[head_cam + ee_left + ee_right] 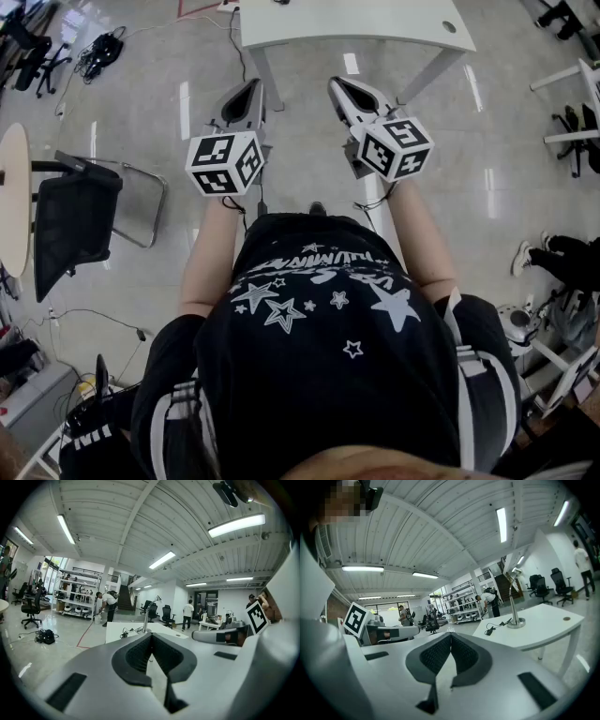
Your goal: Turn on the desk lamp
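Observation:
The desk lamp (514, 603) is a slim silver stem on a round base, standing on a white desk (543, 628) ahead and to the right in the right gripper view. The left gripper view also shows the desk lamp (148, 615), straight beyond the jaw tips on the same white desk (117, 631). The head view shows only the near part of the white desk (356, 23), and no lamp. My left gripper (255, 86) and right gripper (336, 86) are held side by side in the air, short of the desk. Both are shut, with nothing between the jaws.
A black cable (496, 627) lies on the desk beside the lamp base. A black office chair (75, 220) and a round table edge (13, 199) stand to my left. Cables (99, 47) lie on the floor. Several people and chairs are far off in the hall.

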